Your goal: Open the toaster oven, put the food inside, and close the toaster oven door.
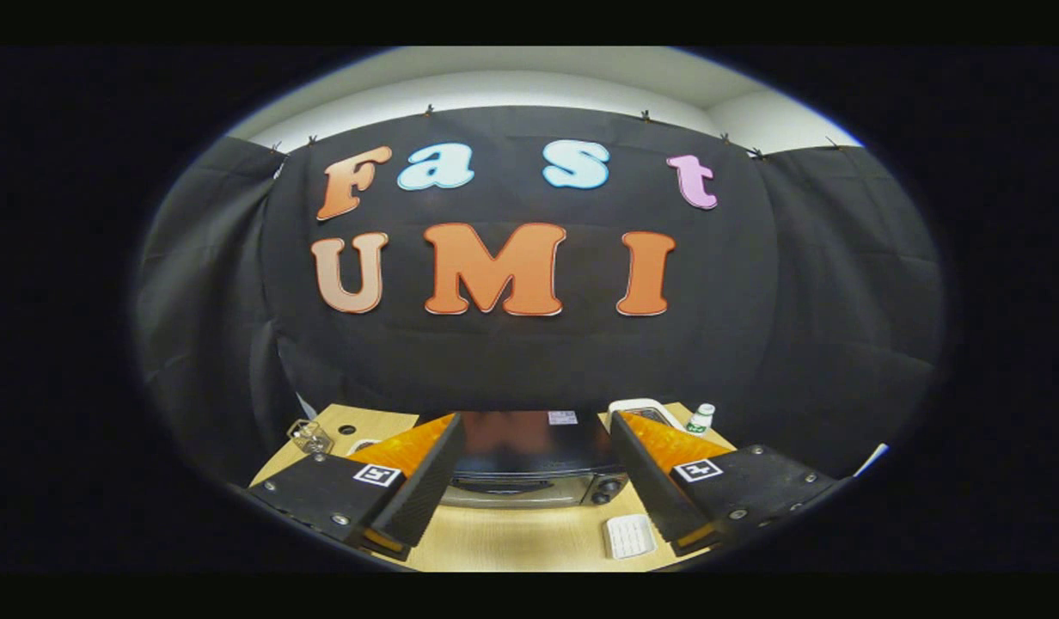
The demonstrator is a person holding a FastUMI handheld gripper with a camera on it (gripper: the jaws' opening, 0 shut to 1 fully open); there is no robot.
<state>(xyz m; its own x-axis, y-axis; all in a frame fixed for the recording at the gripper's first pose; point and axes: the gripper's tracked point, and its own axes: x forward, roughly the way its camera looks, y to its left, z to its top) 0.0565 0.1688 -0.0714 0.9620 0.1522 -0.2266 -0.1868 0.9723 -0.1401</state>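
Tongs (534,481) spread, empty — toaster oven (529,464) beyond, between fingers — door closed

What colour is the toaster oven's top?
Glossy black, best seen in the gripper view: toaster oven sits beyond the open gripper, framed between its fingers.

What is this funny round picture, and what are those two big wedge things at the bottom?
The picture comes from a camera riding on a hand-held gripper, a tool a person carries to grab things. The wedges are its two fingers, spread apart and holding nothing. Beyond and between them sits a toaster oven with its door closed, on a wooden table. A small white ridged thing lies on the table in front of the oven; I cannot tell what it is. A little white bottle with a green label stands behind the right finger, and a clear object sits at the table's far left.
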